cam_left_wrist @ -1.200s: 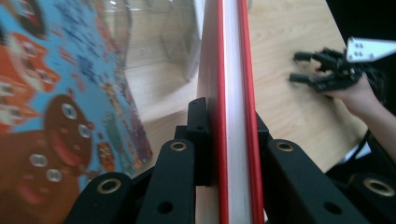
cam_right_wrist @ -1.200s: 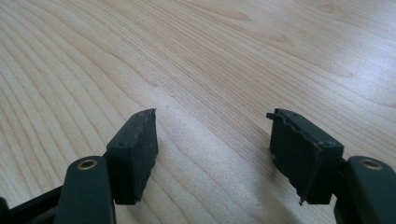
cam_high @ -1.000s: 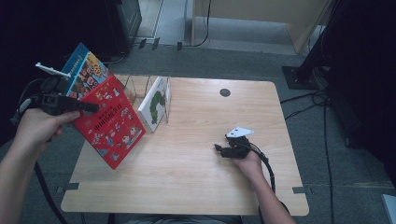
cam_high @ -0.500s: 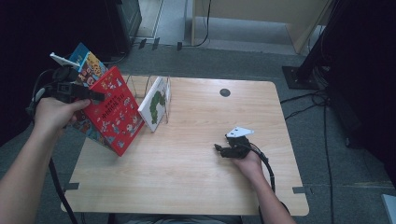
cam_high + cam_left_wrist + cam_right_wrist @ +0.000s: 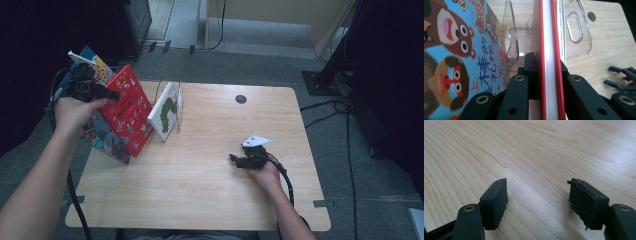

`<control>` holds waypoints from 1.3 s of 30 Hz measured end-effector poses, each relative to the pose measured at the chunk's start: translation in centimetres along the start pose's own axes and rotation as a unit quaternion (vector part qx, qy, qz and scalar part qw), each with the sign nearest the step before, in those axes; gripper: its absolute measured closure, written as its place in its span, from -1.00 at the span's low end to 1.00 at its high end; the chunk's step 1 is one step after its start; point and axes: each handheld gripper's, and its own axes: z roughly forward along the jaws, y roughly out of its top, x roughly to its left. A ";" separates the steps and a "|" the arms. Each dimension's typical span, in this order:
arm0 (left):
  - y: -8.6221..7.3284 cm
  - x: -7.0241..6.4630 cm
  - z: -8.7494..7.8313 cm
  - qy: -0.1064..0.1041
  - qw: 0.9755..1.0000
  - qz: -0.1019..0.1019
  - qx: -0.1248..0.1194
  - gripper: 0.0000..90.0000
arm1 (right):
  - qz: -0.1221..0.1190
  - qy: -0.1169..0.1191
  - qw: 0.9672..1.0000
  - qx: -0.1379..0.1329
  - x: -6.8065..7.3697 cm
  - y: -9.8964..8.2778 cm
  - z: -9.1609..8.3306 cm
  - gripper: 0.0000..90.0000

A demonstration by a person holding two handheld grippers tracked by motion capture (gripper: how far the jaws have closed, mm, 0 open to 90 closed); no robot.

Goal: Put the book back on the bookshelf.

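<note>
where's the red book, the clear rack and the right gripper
red book (image 5: 129, 107): high view, on its front cover.
clear rack (image 5: 579, 27): left gripper view, on its transparent side panel by the oval cut-out.
right gripper (image 5: 537, 203): right gripper view, midway between its open fingers.

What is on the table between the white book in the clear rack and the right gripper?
Nothing: in the high view, only bare table lies between the white book and the right gripper.

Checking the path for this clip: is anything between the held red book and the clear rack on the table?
Nothing visible blocks it. The left gripper holds the red book beside the clear rack; the blue book stays on its far side.
</note>
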 end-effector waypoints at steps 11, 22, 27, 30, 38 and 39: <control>0.7 -0.1 1.2 0.000 1.000 0.010 0.024 0.74 | 0.000 -0.001 1.000 0.001 0.0 0.0 0.0 -0.31; 1.5 -0.5 2.3 -0.010 0.994 0.037 0.103 0.66 | 0.003 -0.004 1.000 0.001 0.1 0.0 0.0 -0.30; 1.8 -1.2 2.7 -0.003 0.991 0.056 0.118 0.69 | 0.003 -0.004 1.000 0.001 0.1 0.0 0.0 -0.30; 2.1 -1.2 2.6 0.011 0.990 0.054 0.127 0.73 | 0.003 -0.005 1.000 0.000 0.1 0.0 0.0 -0.30; 2.8 0.2 2.5 0.003 0.995 0.009 0.096 0.77 | 0.005 -0.005 1.000 0.000 0.1 0.0 0.0 -0.30; 3.0 0.3 2.4 0.001 0.996 0.001 0.086 0.77 | 0.005 -0.005 1.000 0.000 0.1 0.0 0.0 -0.30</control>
